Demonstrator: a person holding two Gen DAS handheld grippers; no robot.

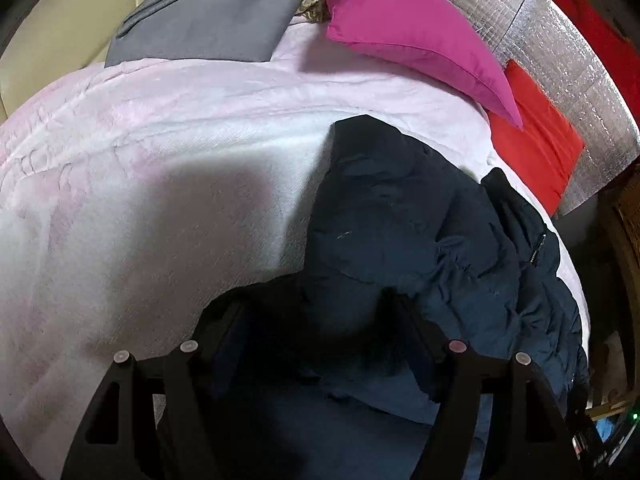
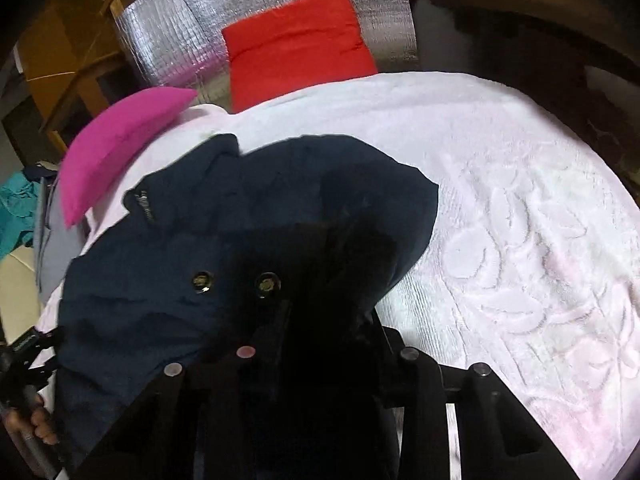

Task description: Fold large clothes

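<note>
A dark navy puffer jacket [image 1: 420,220] lies crumpled on a pale pink blanket [image 1: 140,160] on a bed. My left gripper [image 1: 316,320] is over the jacket's near edge, with navy fabric between its fingers [image 1: 224,320]. In the right wrist view the jacket [image 2: 240,208] shows two metal snaps [image 2: 268,282] and a folded collar. My right gripper [image 2: 328,312] is buried in dark fabric of the jacket; its fingers are close together with cloth between them. The left gripper also shows in the right wrist view [image 2: 24,360], at the far left, in a hand.
A magenta pillow [image 1: 412,36] and a red cushion [image 1: 536,136] lie at the head of the bed, against a silver foil panel [image 1: 560,40]. A grey garment [image 1: 208,20] lies at the far left. The blanket [image 2: 520,220] stretches right of the jacket.
</note>
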